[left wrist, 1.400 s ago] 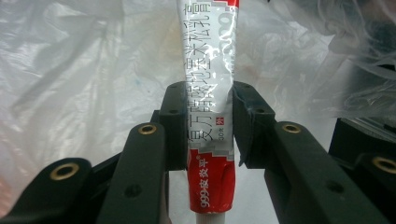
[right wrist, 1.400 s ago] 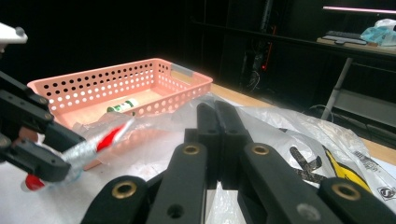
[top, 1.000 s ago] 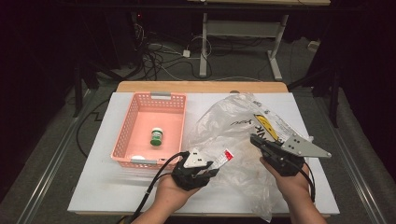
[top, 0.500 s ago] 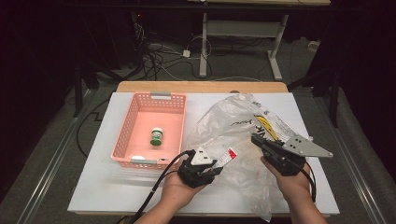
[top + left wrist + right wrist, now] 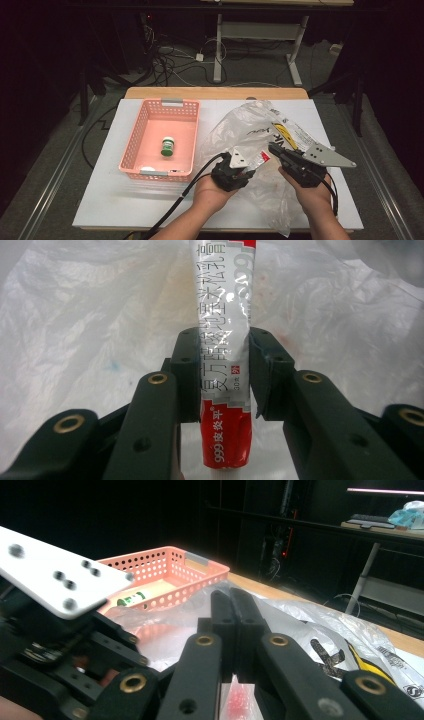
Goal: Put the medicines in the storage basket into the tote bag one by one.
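Down at 6 o'clock on the worktop (image 5: 125, 210), my left tongs (image 5: 224, 377) are clamped on the red-and-silver ointment tube (image 5: 225, 355) to pull it clear, I reckon, while my right tongs (image 5: 233, 625) pinch the plastic bag (image 5: 250, 130) steady; pink basket (image 5: 131, 145) waits at 9.

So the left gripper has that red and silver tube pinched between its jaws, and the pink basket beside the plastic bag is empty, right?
Not quite: the pink basket isn't empty. The high view shows a small green bottle lying in it. The rest holds: the left gripper is shut on the red and silver tube, and the basket sits beside the plastic bag.
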The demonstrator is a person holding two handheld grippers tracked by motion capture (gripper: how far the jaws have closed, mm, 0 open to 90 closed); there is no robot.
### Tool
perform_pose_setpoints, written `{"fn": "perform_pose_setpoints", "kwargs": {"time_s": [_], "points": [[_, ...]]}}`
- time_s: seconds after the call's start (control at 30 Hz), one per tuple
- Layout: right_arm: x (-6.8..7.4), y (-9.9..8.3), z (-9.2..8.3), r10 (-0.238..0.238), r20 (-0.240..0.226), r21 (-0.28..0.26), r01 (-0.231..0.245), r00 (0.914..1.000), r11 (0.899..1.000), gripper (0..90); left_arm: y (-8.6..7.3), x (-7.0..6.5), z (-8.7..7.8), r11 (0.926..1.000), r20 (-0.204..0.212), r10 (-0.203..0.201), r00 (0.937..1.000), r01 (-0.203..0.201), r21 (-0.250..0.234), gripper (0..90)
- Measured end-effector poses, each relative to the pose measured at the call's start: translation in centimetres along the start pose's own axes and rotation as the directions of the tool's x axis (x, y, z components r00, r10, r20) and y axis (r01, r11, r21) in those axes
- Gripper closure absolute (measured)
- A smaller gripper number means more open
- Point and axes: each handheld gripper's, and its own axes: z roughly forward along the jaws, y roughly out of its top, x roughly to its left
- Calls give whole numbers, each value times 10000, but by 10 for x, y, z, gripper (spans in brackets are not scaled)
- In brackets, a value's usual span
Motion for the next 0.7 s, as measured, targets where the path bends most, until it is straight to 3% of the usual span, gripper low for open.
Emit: {"fn": "perform_pose_setpoints", "kwargs": {"time_s": [0.13, 0.33, 0.6, 0.7], "points": [[-1, 1, -1, -23, 3, -56, 23, 10000, 10000, 900, 7, 1, 13, 9999, -137, -12, 9999, 14, 110, 669], [-1, 1, -1, 3, -8, -71, -3, 10000, 10000, 900, 12, 7, 32, 9991, -434, -327, 9985, 338, 239, 669], [-2, 2, -2, 52, -1, -117, -52, 10000, 9999, 900, 18, 14, 48, 9980, -777, -498, 9957, 527, 359, 669], [-2, 2, -2, 44, 13, -122, -44, 10000, 9999, 900, 22, 15, 53, 9982, -859, -393, 9955, 431, 428, 668]]}}
